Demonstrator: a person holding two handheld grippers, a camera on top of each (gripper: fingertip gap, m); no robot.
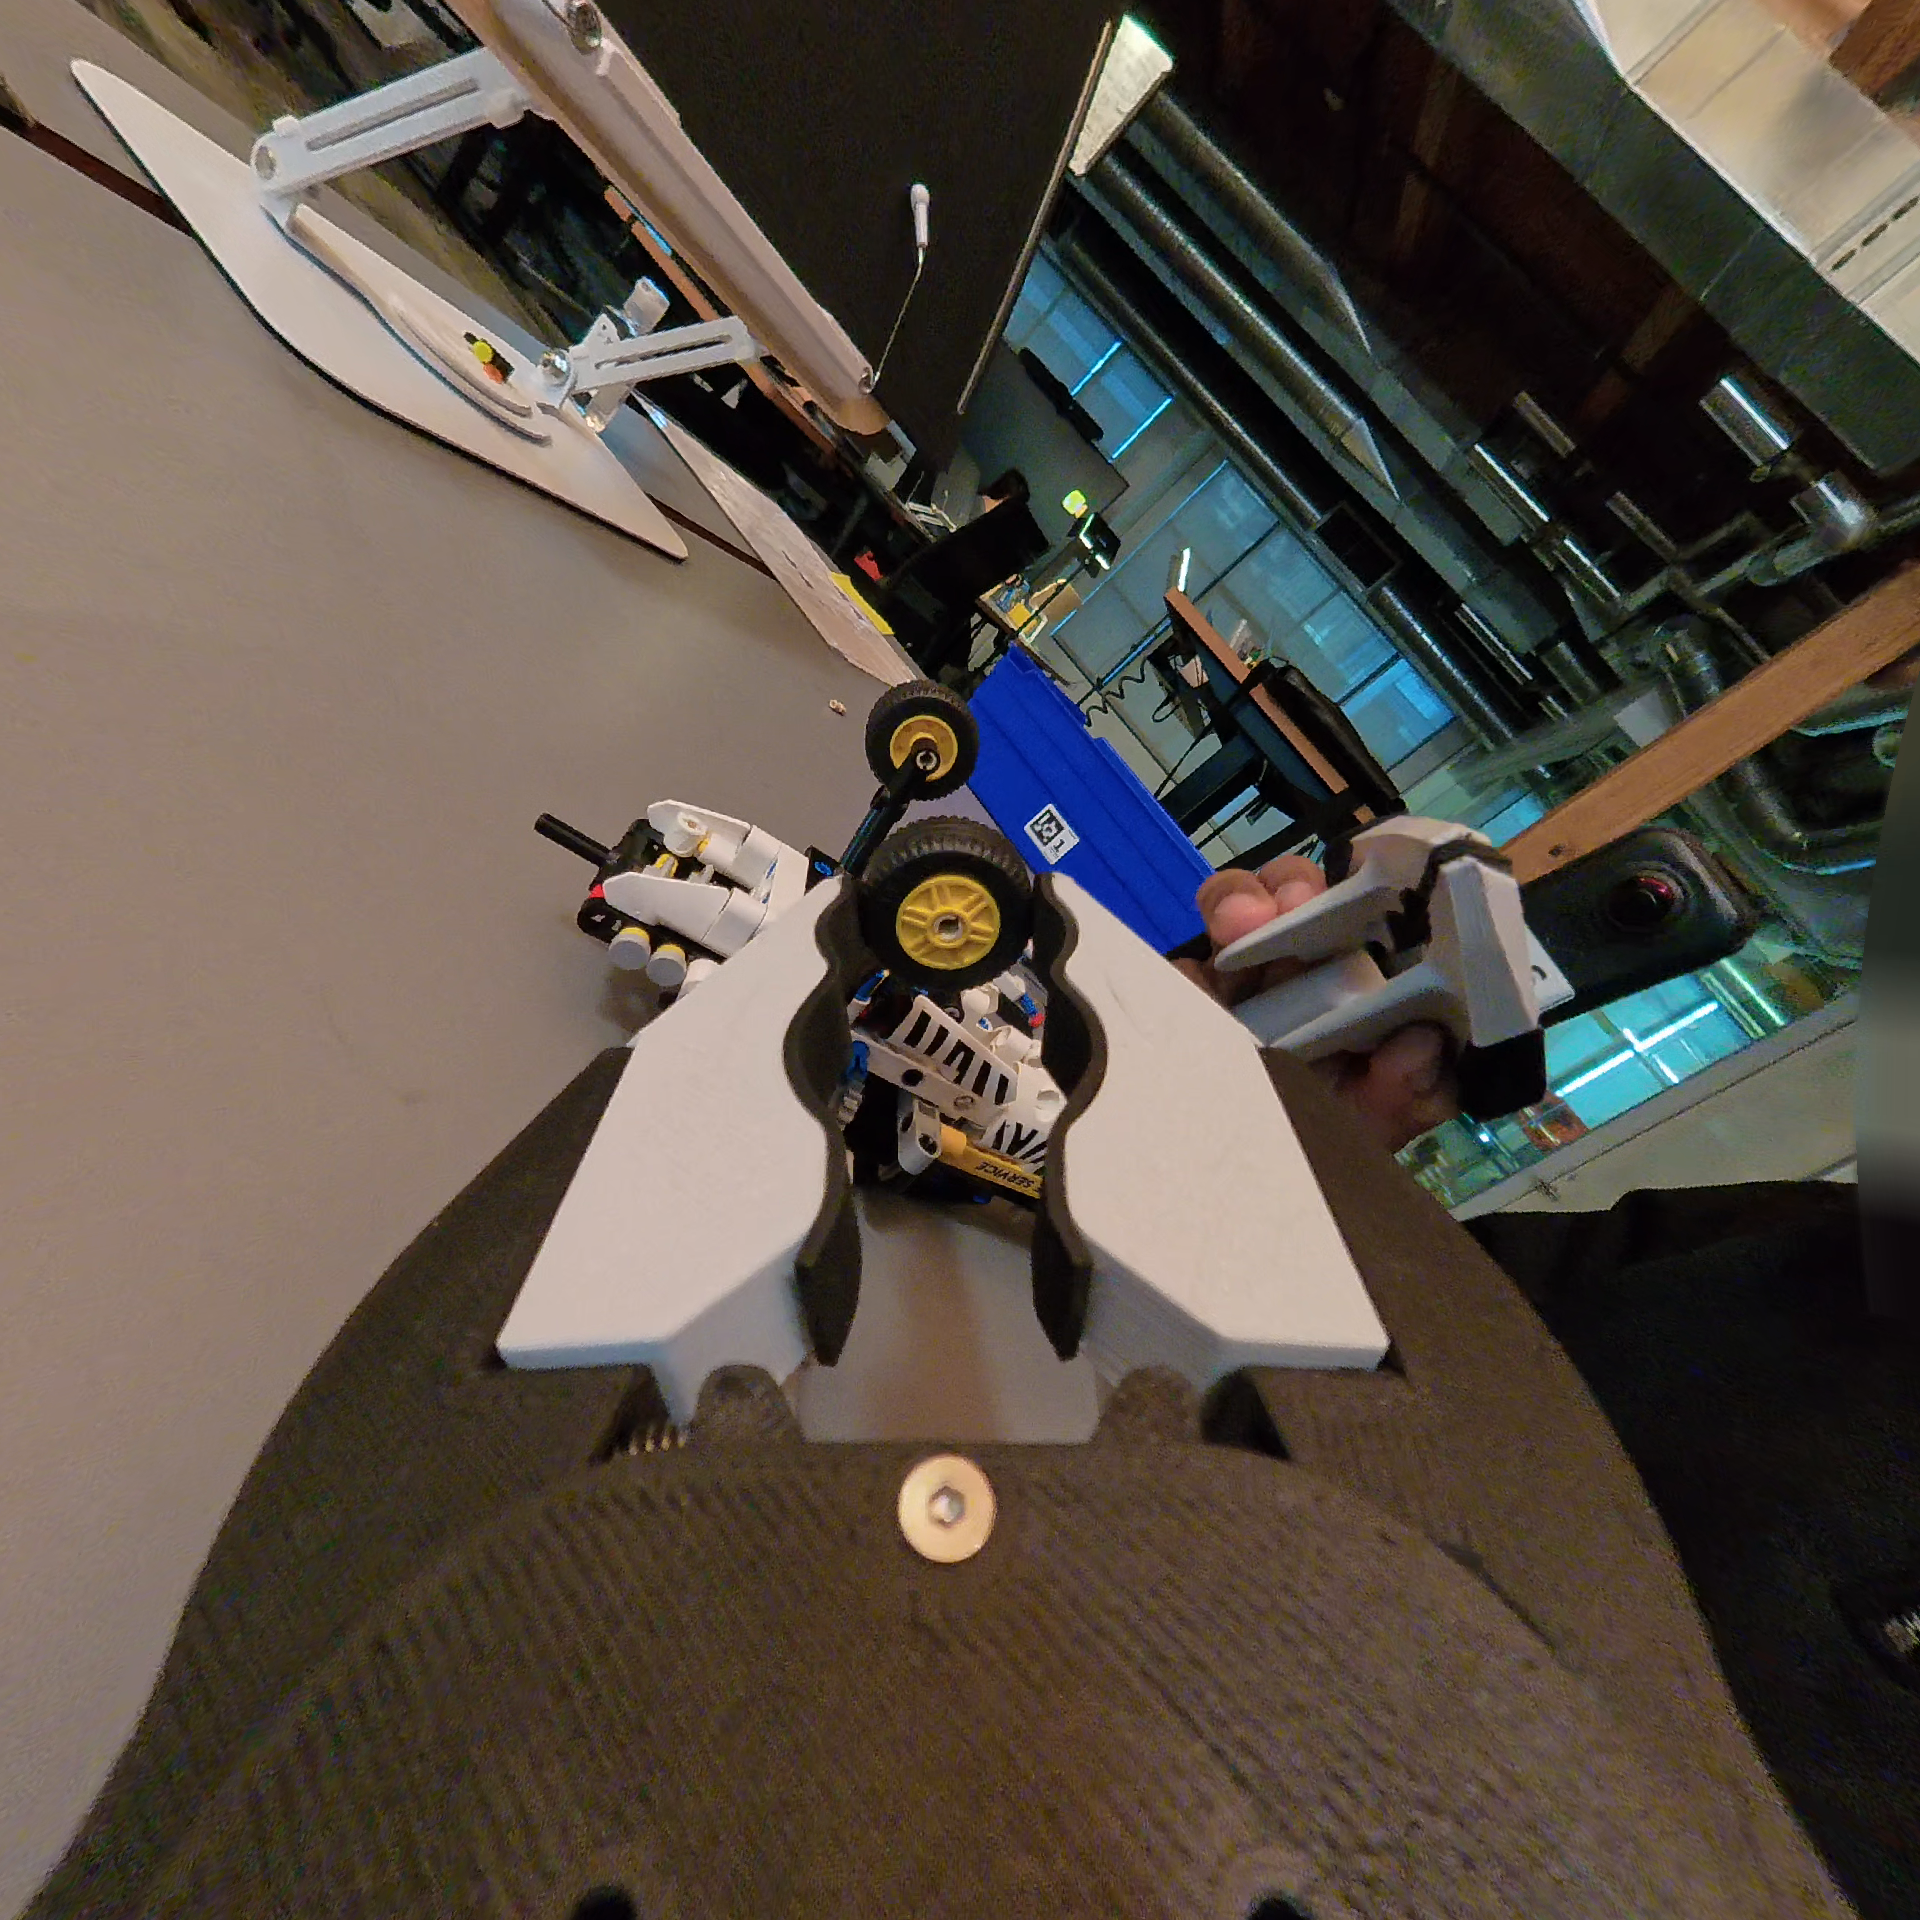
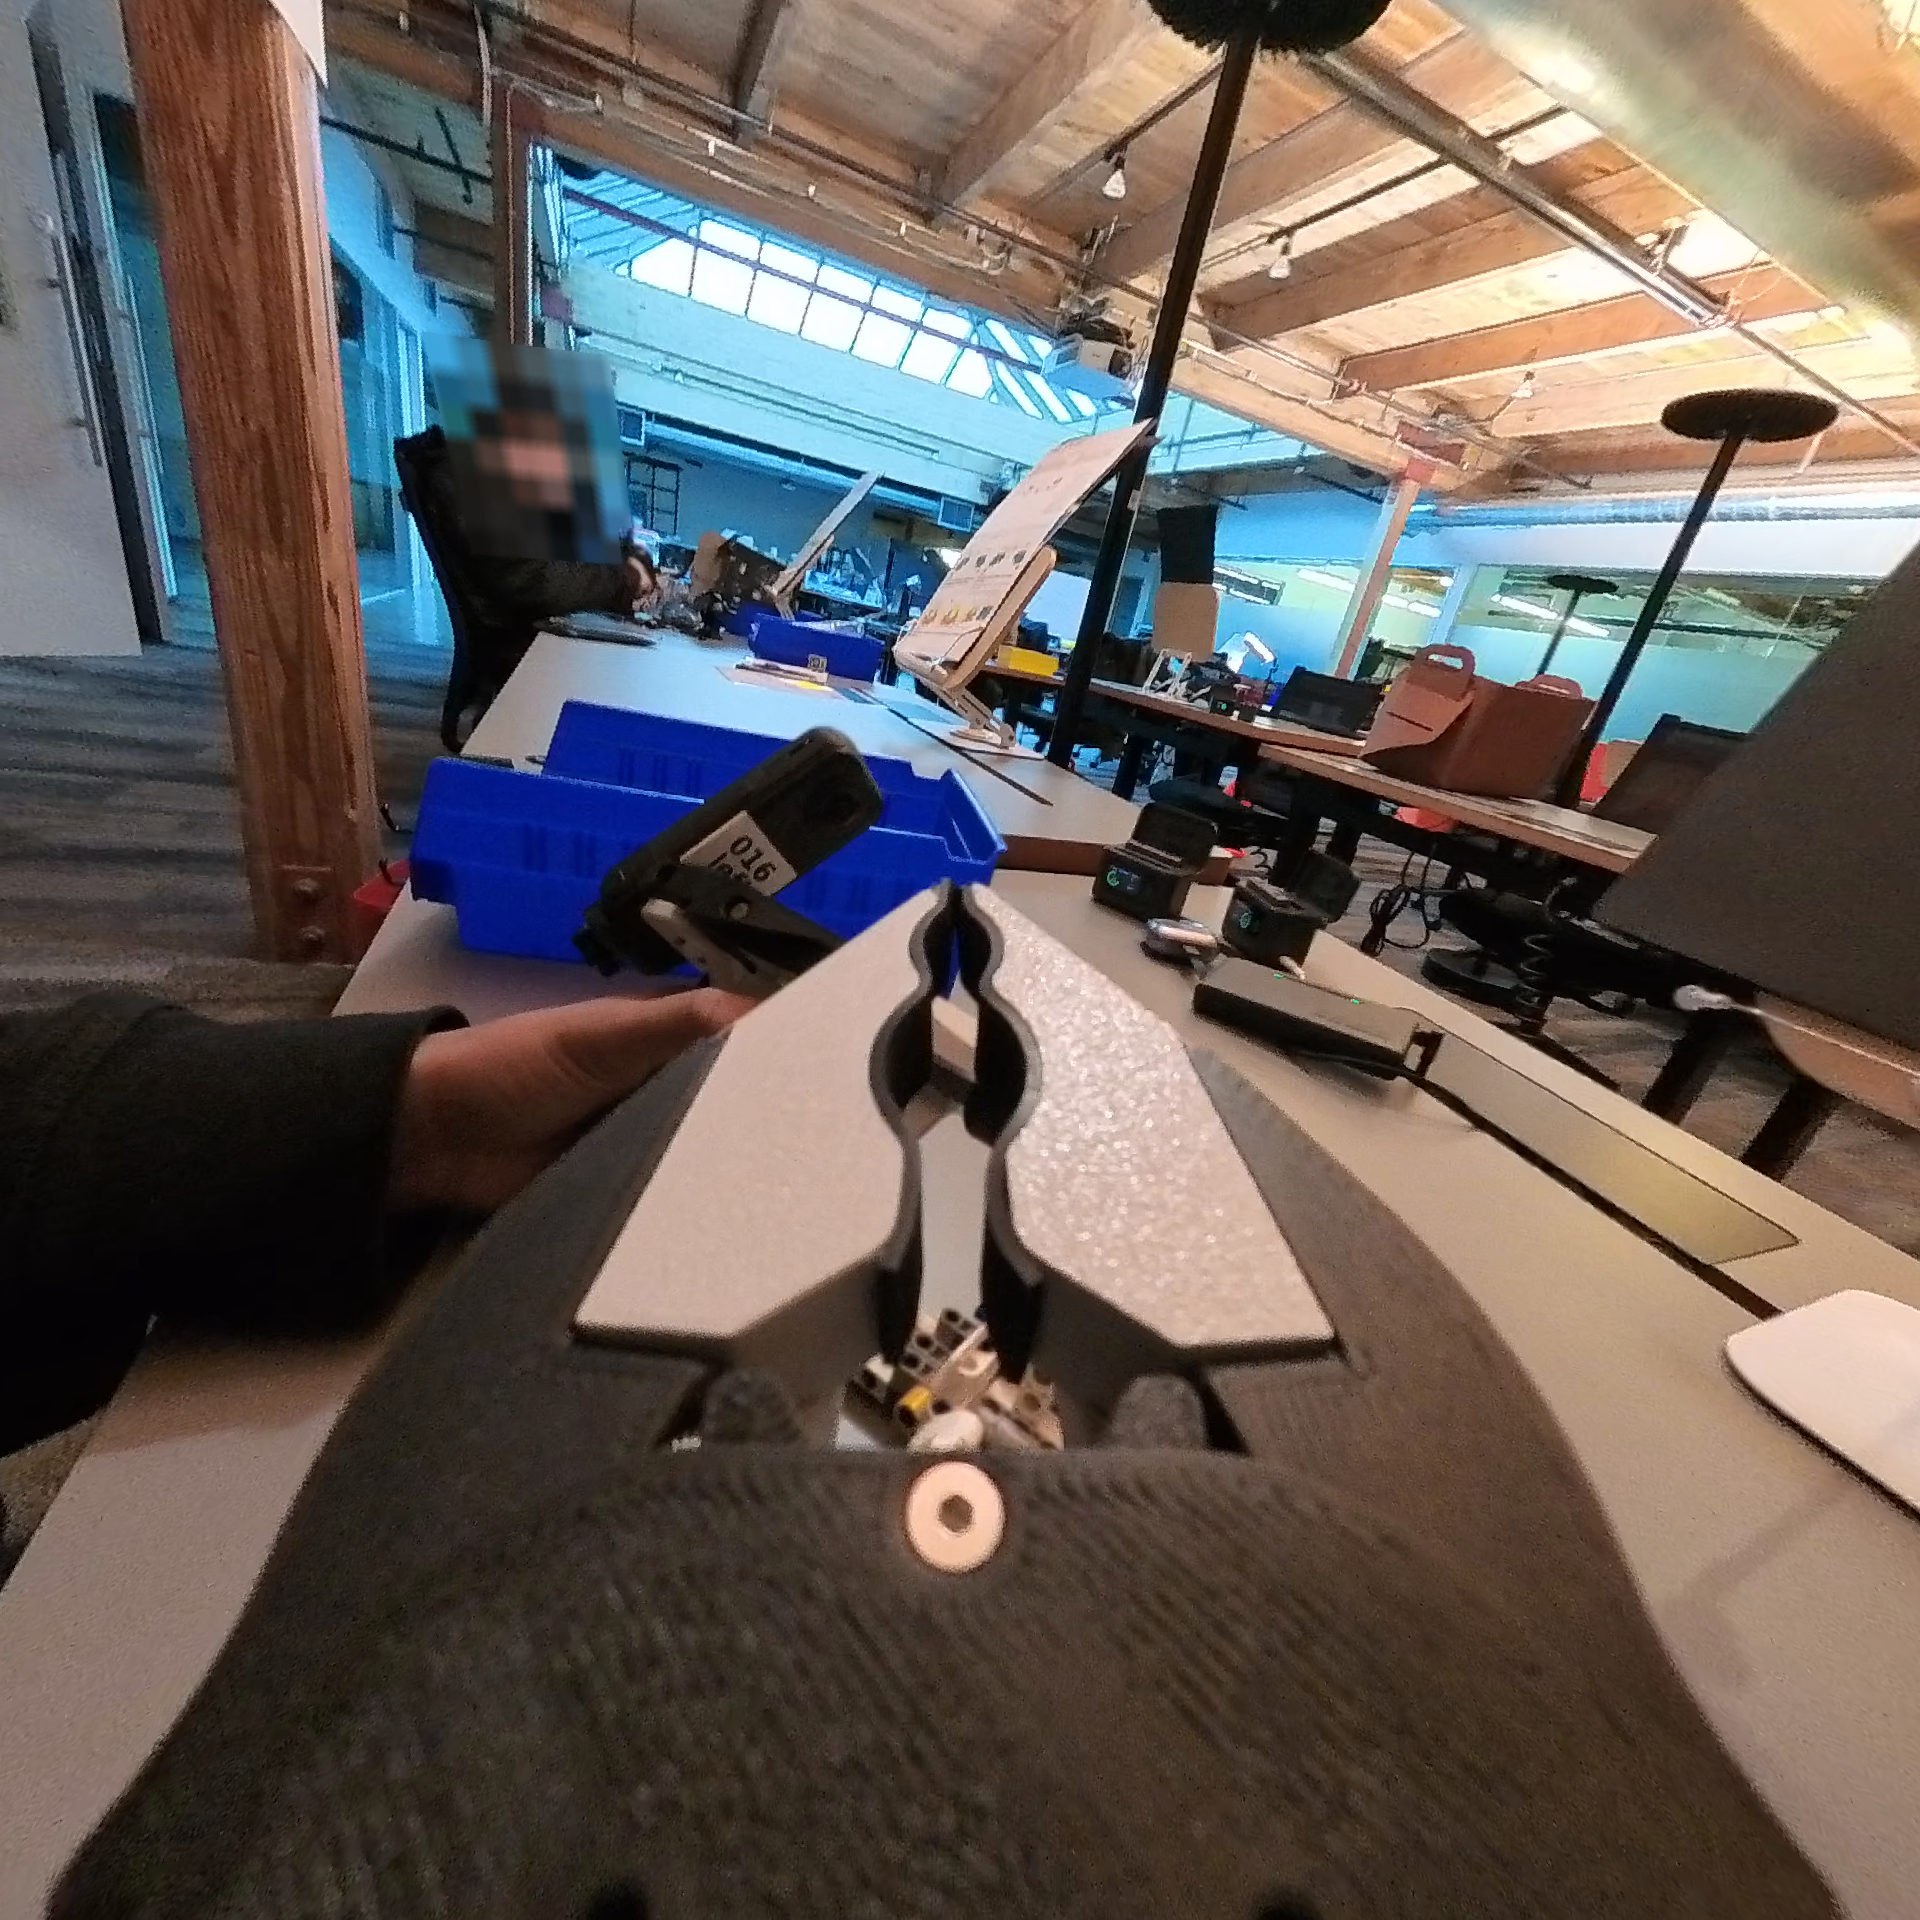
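Black rubber and a yellow spoked hub make up the wheel [image 1: 948, 920] that the left tool [image 1: 943, 914] has clamped between its dark pads; both pads press against the tyre, so the fingers stand only partly closed around it. The wheel belongs to a white, black-striped brick vehicle [image 1: 951, 1070] lying in the gap between the fingers, and a black axle runs up from it to a second yellow-hubbed wheel [image 1: 921, 740] farther off. On the grey tabletop [image 1: 312, 831] just to the left lies another white brick assembly [image 1: 691, 883] with a black rod sticking out. A blue bin [image 1: 1081, 810] stands behind, toward the tabletop's far edge.

The right tool [image 2: 958, 914] is closed all the way, its fingertips meeting with nothing between them. It hangs above the tabletop [image 2: 1351, 1143], the blue bin [image 2: 540, 852] beyond it on the left and small black chargers [image 2: 1153, 868] on the right. A hand [image 2: 540, 1081] in a dark sleeve grips the left tool's handle beside it.
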